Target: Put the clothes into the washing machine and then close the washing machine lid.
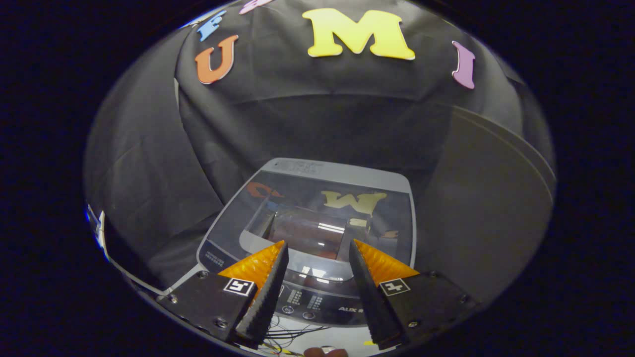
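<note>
So from the gripper view, the tongs [317, 253] are hanging over the front of a top-loading washing machine [312, 223], fingers spread well apart with nothing between them, just air and the machine below. The washing machine lid [327, 208] looks down and shut: it's a dark glossy glass panel in a grey frame, and it's throwing back reflections of the booth wall. Through the glass you can make out the drum opening and something reddish-brown inside, which might be the clothes [302, 230], but the glare makes it hard to say for sure.

The control panel [310, 300] with its rows of little buttons sits right between and below the two fingers, at the near edge of the machine. A few thin wires [292, 332] trail just under the panel, close to the left finger's base. Black cloth [149, 173] drapes around the machine on both sides and behind it.
</note>
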The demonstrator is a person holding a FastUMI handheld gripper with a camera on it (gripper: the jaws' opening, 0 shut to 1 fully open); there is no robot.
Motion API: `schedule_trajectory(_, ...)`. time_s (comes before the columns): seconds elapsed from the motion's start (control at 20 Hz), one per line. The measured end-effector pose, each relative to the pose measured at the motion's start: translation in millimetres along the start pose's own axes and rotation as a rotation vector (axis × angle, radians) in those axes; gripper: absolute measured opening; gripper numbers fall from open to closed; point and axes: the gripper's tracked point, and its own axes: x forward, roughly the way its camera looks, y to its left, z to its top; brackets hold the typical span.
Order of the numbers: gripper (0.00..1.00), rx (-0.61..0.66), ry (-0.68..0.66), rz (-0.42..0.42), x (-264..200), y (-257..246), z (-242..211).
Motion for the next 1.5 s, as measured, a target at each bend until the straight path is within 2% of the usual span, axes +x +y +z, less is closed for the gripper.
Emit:
schedule_trajectory(0.2, 0.77, -0.079, -0.131, 0.005, -66, 4, 0)
schedule_trajectory(0.45, 0.78, -0.136, -0.234, -0.013, -150, 13, -25)
schedule_trajectory(0.7, 0.79, -0.032, -0.281, -0.073, -231, -1, -62)
schedule_trajectory(0.9, 0.79, -0.007, -0.314, -0.147, -287, -33, -78)
schedule_trajectory(1.2, 0.79, 0.095, -0.362, -0.218, -339, -87, -91)
schedule_trajectory(1.5, 0.79, 0.09, -0.377, -0.242, -363, -120, -104)
